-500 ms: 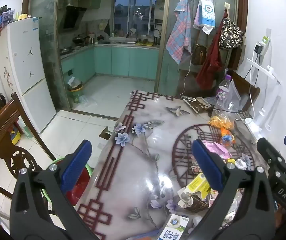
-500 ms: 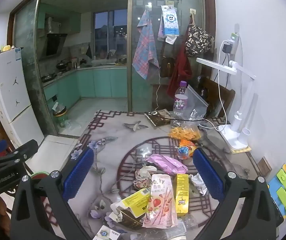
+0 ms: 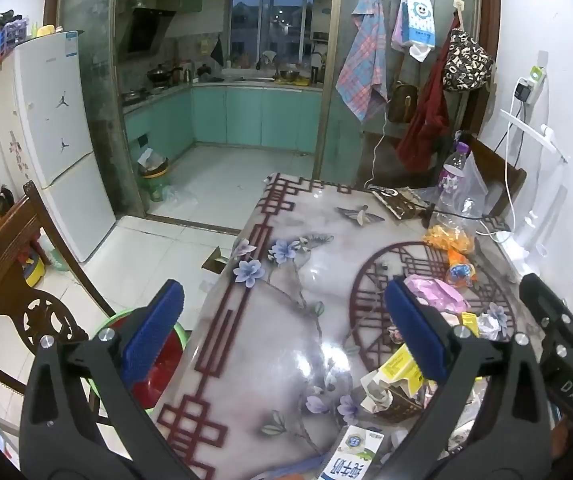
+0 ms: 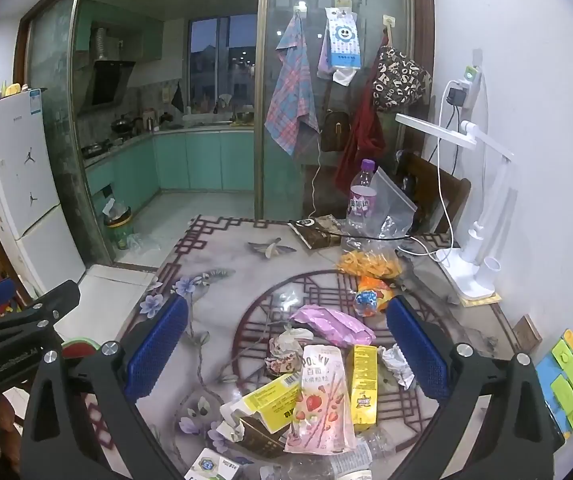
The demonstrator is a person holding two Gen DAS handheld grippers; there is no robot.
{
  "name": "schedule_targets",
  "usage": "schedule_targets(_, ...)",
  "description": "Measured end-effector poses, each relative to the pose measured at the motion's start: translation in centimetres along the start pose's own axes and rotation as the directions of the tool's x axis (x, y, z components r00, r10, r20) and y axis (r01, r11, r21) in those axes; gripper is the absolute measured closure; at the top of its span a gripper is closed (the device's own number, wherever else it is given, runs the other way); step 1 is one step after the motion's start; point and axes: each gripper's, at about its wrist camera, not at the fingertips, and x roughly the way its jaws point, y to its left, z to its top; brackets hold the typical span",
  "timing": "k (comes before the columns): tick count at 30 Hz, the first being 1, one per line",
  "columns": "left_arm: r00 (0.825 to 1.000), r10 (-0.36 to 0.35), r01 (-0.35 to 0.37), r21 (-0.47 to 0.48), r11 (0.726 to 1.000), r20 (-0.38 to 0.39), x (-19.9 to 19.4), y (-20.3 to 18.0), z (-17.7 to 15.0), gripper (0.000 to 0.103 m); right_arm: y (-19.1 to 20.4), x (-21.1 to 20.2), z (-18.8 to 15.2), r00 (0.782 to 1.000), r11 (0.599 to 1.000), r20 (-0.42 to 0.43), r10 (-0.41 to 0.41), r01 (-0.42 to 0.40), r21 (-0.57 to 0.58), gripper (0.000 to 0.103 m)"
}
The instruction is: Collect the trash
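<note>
Trash lies heaped on the flower-patterned table (image 4: 222, 264): a pink strawberry snack pouch (image 4: 322, 396), a yellow carton (image 4: 362, 384), a torn yellow box (image 4: 270, 400), a pink wrapper (image 4: 334, 324), crumpled foil (image 4: 396, 364) and an orange snack bag (image 4: 370, 266). My right gripper (image 4: 286, 352) hovers open above the heap with nothing between its blue pads. My left gripper (image 3: 282, 336) is open over the table's left part; the heap's torn yellow box (image 3: 400, 368) shows by its right finger. A green bin with a red liner (image 3: 158, 364) stands on the floor beside the table.
A plastic bottle (image 4: 360, 196), a clear bag (image 4: 390, 208) and a white desk lamp (image 4: 482, 216) with cables stand at the table's far right by the wall. A wooden chair (image 3: 10, 280) is at the left. A fridge (image 3: 46, 140) and kitchen doorway lie beyond.
</note>
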Motion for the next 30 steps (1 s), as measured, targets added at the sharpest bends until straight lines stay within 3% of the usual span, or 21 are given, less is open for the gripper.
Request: schedule_targets(30, 1.000, 0.006, -0.006, 0.013, 1.000, -0.017, 0.07, 0.49, 0.12, 0.004, 0.81, 0.46, 0.00, 1.000, 1.000, -0.013, 0.004, -0.004, -0.008, 0.007)
